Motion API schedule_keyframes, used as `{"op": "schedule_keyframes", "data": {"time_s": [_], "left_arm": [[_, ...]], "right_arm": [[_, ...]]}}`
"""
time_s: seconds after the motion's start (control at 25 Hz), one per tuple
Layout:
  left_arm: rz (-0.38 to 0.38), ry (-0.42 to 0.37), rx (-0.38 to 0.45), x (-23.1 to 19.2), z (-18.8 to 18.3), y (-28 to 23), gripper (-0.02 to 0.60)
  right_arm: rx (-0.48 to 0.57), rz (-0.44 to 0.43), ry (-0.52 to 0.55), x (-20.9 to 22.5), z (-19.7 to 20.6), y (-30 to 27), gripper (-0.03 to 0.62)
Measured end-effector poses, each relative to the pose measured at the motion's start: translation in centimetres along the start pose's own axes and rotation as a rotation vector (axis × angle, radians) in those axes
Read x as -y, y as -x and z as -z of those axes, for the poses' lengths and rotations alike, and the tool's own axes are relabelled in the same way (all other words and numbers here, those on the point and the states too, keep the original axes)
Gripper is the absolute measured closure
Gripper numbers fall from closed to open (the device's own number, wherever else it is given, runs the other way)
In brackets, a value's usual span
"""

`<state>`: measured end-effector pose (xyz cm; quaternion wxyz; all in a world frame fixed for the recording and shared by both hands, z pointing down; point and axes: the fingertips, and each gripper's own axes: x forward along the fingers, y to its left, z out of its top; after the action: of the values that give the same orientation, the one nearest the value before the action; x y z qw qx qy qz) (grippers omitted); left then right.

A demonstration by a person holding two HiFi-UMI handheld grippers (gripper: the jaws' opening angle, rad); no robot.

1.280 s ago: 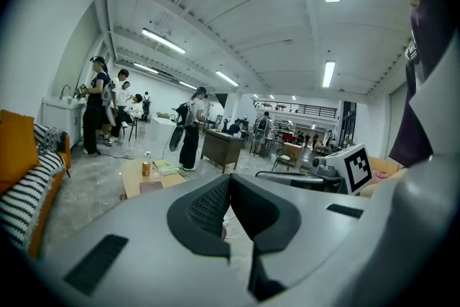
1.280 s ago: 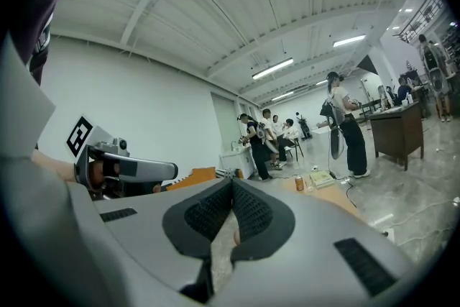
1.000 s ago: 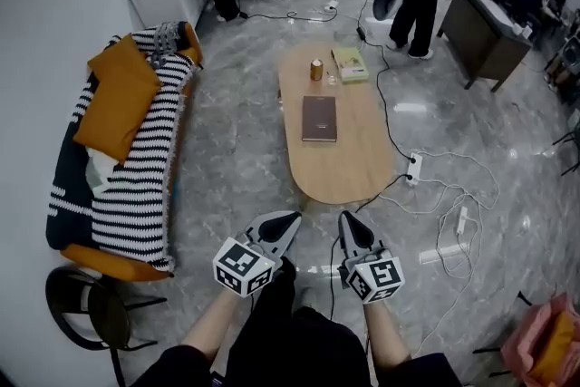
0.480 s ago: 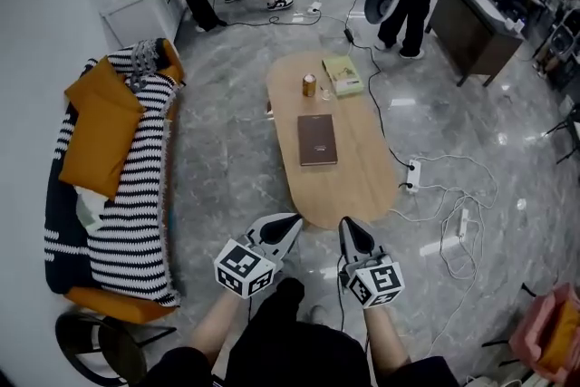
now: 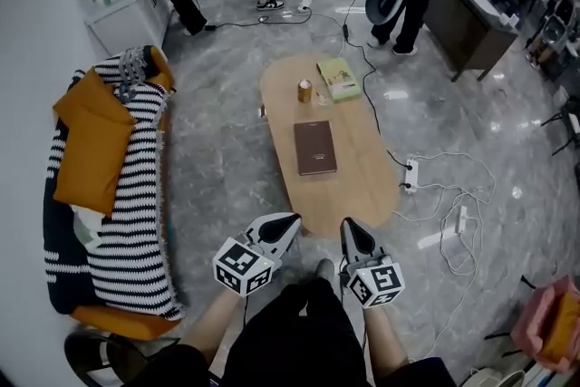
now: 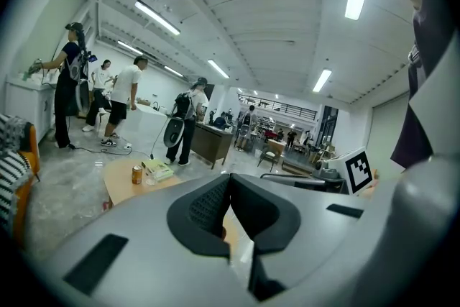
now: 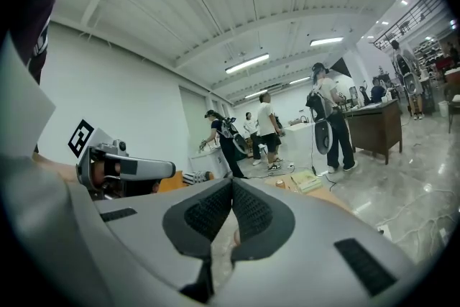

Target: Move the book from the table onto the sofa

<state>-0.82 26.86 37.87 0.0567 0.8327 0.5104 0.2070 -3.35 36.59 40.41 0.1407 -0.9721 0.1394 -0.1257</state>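
Note:
A dark brown book (image 5: 314, 148) lies flat in the middle of the oval wooden table (image 5: 349, 195). The sofa (image 5: 118, 195), under a black-and-white striped throw with an orange cushion (image 5: 91, 140), stands to the left. My left gripper (image 5: 288, 222) and right gripper (image 5: 346, 226) hover side by side just short of the table's near end, both shut with nothing in them. Along the left gripper's jaws (image 6: 228, 180) I see the far end of the table (image 6: 122, 180); the right gripper (image 7: 231, 187) looks the same way.
A can (image 5: 304, 91) and a green book (image 5: 337, 77) sit at the table's far end. Cables and power strips (image 5: 412, 175) trail on the floor right of the table. Several people stand at the back. A dark desk (image 5: 471, 14) is far right, a round stool (image 5: 100, 353) near left.
Both grippers and my view have advanced toward the table; its near end now lies closer to the fingertips. The jaws stay shut.

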Motion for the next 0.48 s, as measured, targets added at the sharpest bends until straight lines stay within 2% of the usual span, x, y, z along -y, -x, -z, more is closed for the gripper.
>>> {"op": "schedule_keyframes", "data": {"time_s": [0.16,0.48], "left_arm": [[0.002,0.011,-0.006,-1.7,-0.1,-1.5,0.566],[-0.015,0.021,-0.024,-6.4,-1.1,-7.2,0.566]], "right_arm": [[0.004,0.010,-0.001,1.6,-0.3,-1.9,0.569],[-0.006,0.012,-0.040,7.3,-0.7,-8.0,0.569]]}}
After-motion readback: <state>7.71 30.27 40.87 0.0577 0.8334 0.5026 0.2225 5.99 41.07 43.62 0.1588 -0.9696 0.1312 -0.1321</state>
